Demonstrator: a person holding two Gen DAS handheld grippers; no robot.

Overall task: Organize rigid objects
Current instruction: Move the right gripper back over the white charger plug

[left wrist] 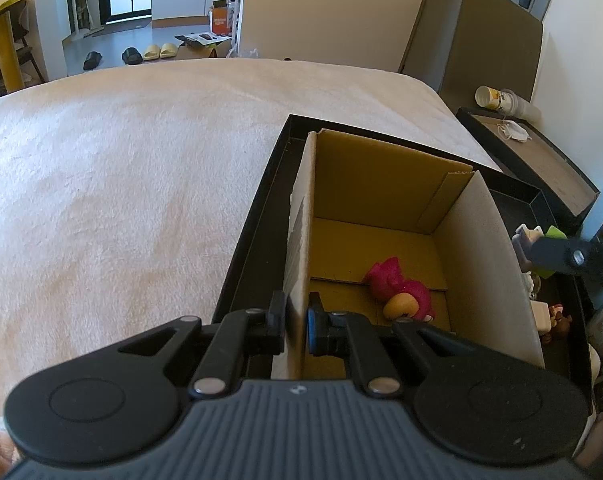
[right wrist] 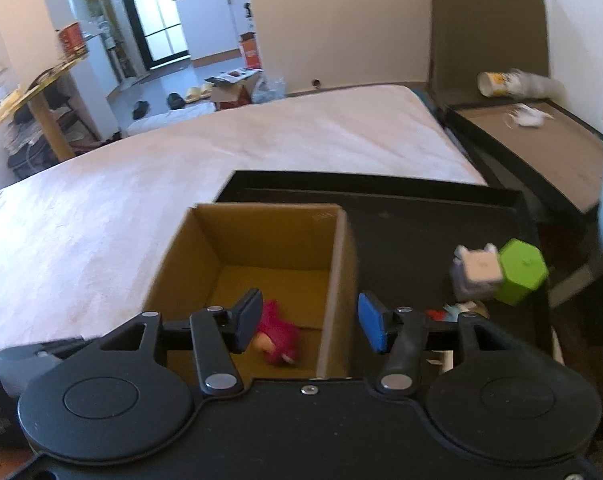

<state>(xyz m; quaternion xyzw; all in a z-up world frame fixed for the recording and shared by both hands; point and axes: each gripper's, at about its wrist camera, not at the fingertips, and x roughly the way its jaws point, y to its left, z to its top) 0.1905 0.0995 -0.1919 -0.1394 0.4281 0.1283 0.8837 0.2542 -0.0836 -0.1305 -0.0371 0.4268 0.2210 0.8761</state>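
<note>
An open cardboard box (left wrist: 385,184) stands in a black tray (left wrist: 257,208) on the bed. A pink figurine (left wrist: 401,290) lies on the box floor; it also shows in the right wrist view (right wrist: 279,338). My left gripper (left wrist: 297,322) is shut on the box's left wall. My right gripper (right wrist: 309,322) is open and empty above the box's right wall (right wrist: 337,280). A green hexagonal block (right wrist: 521,270) and a white cube figure (right wrist: 477,270) stand in the tray (right wrist: 421,232) to the right, with small toys (left wrist: 553,316) near them.
The pale blanket (left wrist: 121,180) covers the bed to the left. A bedside shelf (right wrist: 541,148) at the right holds a lying paper cup (right wrist: 497,84) and a face mask (left wrist: 513,130). Slippers (left wrist: 159,52) and boxes lie on the floor beyond.
</note>
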